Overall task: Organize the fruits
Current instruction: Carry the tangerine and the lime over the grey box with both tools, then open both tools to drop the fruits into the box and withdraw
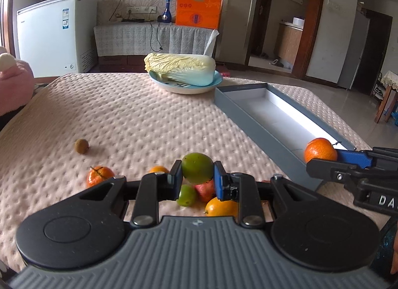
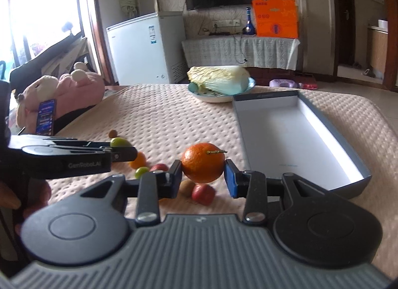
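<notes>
My left gripper [image 1: 197, 177] is shut on a large green fruit [image 1: 197, 167] and holds it above the pink table cover. Under it lie a small green fruit [image 1: 187, 195], a red fruit [image 1: 206, 189] and an orange-yellow fruit [image 1: 220, 205]. My right gripper [image 2: 202, 173] is shut on an orange with a stem [image 2: 202, 162], held above the table left of the grey box [image 2: 306, 140]. In the left wrist view the right gripper [image 1: 323, 156] holds that orange [image 1: 320, 149] by the box's near end [image 1: 281, 140]. The left gripper [image 2: 119, 148] shows at the left of the right wrist view.
More fruit lies on the cover: an orange [image 1: 99, 176], another orange [image 1: 158, 169], a brown longan [image 1: 81, 146], red fruit [image 2: 203, 194]. A cabbage [image 1: 180, 67] sits on a blue plate [image 1: 219, 80] at the far edge. A pink plush toy [image 2: 62, 90] lies left.
</notes>
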A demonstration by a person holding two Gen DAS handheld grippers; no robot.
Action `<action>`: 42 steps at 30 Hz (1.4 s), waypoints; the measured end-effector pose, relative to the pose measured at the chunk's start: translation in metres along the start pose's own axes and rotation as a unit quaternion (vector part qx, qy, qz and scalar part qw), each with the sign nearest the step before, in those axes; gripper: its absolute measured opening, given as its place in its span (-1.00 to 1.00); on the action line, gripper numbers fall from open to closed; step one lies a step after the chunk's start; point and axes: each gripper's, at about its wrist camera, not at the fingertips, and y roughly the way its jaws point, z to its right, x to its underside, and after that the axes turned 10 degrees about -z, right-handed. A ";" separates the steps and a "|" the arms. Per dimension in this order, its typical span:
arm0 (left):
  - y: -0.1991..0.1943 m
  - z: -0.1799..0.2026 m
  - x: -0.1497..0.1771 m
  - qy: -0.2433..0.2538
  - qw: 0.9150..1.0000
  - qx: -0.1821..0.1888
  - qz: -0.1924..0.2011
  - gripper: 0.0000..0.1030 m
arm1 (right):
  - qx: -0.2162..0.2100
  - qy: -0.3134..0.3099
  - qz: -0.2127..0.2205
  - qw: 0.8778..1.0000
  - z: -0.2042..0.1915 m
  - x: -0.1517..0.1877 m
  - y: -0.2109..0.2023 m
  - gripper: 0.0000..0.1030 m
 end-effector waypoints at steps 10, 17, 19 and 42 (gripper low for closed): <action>0.010 0.054 -0.027 0.042 0.998 0.047 0.024 -0.42 | 0.064 0.048 0.006 0.997 0.047 -0.005 0.003 -0.23; 0.054 0.097 -0.053 0.047 0.995 0.081 0.022 -0.42 | 0.105 0.058 -0.026 0.992 0.077 0.000 0.024 -0.23; 0.073 0.109 -0.058 0.051 0.995 0.084 0.013 -0.41 | 0.111 0.057 -0.032 0.992 0.083 0.001 0.028 -0.23; 0.123 0.078 -0.070 0.009 0.999 0.032 -0.024 0.09 | 0.222 0.059 -0.123 0.965 0.085 0.025 0.044 -0.23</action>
